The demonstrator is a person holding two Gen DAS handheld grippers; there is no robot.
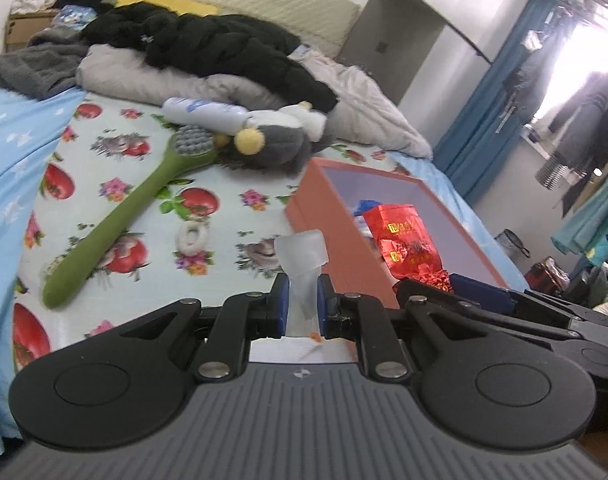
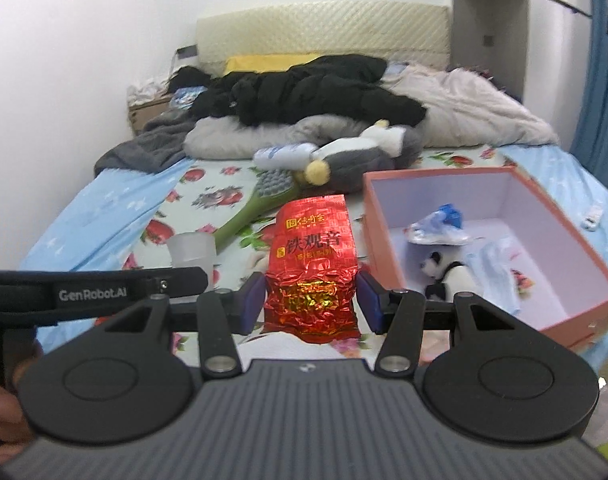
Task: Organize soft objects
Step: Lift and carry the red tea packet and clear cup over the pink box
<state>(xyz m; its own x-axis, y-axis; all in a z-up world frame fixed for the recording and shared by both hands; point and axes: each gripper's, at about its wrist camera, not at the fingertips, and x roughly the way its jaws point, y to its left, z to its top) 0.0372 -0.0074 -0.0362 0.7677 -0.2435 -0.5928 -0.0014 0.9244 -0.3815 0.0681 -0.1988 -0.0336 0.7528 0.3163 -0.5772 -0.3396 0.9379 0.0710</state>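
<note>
My left gripper (image 1: 303, 300) is shut on a soft translucent white tube (image 1: 302, 256), held above the floral bedsheet just left of the orange box (image 1: 328, 216). My right gripper (image 2: 311, 300) is shut on a red foil tea packet (image 2: 312, 264), held upright left of the box (image 2: 384, 240); the packet also shows in the left wrist view (image 1: 404, 240) over the box. Inside the box lie a panda plush (image 2: 448, 272), a blue-and-white bag (image 2: 440, 228) and pale blue cloth (image 2: 500, 276). A grey plush toy (image 1: 272, 144) lies further up the bed.
A green long-handled brush (image 1: 124, 216) lies diagonally on the sheet beside a white bottle (image 1: 204, 110) and a white scrunchie (image 1: 192, 236). Black clothing (image 1: 208, 44) and grey bedding (image 1: 152, 80) are piled by the headboard. Blue curtains (image 1: 500, 92) hang at the right.
</note>
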